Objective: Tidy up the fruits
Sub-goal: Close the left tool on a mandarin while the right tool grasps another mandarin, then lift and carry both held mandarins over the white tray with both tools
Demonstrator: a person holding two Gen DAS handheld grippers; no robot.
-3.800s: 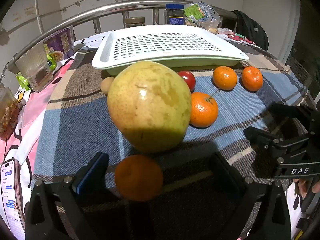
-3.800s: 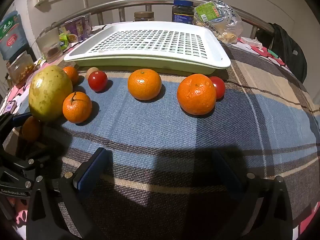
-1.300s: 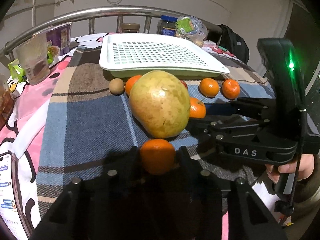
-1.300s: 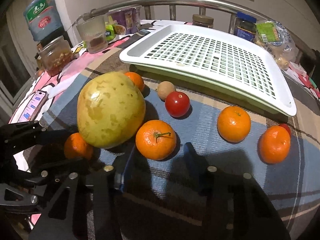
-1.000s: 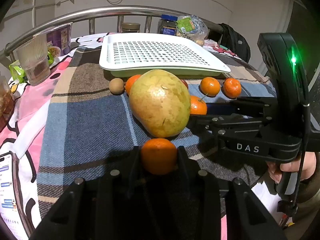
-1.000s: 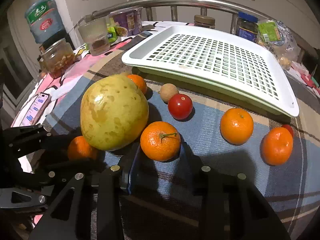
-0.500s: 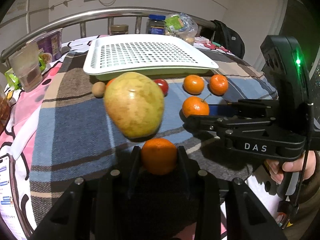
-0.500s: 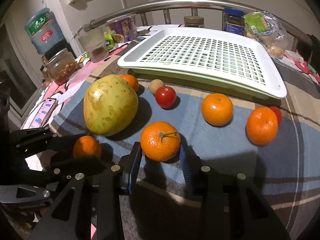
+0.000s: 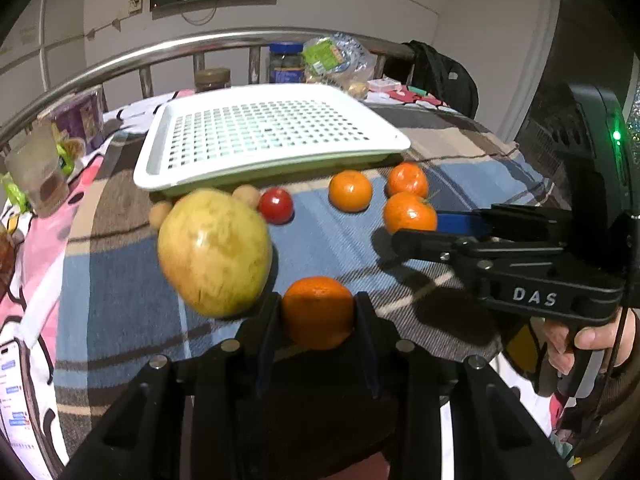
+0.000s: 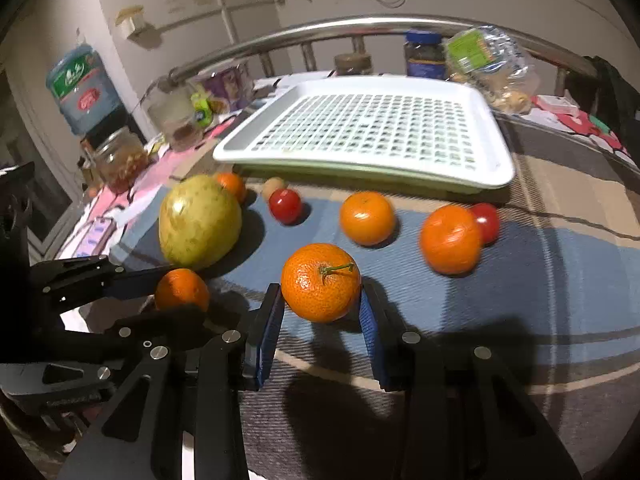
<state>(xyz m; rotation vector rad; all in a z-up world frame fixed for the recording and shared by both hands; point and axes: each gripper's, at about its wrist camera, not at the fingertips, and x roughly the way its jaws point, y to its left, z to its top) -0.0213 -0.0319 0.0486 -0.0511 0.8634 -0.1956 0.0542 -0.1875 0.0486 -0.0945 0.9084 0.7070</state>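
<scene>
In the left wrist view my left gripper [image 9: 318, 304] is shut on a small orange [image 9: 318, 312], held just above the plaid cloth. My right gripper [image 10: 320, 292] is shut on an orange with a green stem [image 10: 320, 282]. Each view shows the other gripper, the right gripper [image 9: 416, 224] and the left gripper [image 10: 180, 292], with its orange. A large yellow-green fruit [image 9: 214, 252] lies left of both. Two more oranges [image 10: 367, 218] [image 10: 450, 238], two red tomatoes [image 10: 285, 205] [image 10: 486, 222] and a small brown fruit [image 10: 273, 185] lie before the white perforated tray [image 10: 368, 128].
A metal rail [image 10: 360, 26] runs behind the tray, with jars [image 10: 426, 56] and a bagged snack [image 10: 488, 64] beside it. A glass cup [image 9: 38, 172], a jar [image 10: 120, 160] and a phone [image 9: 12, 392] sit on the left. A hand [image 9: 592, 340] holds the right gripper.
Both grippers have risen a little and shifted sideways with their oranges held. The large fruit and the loose fruits now sit further left and look smaller in the left wrist view.
</scene>
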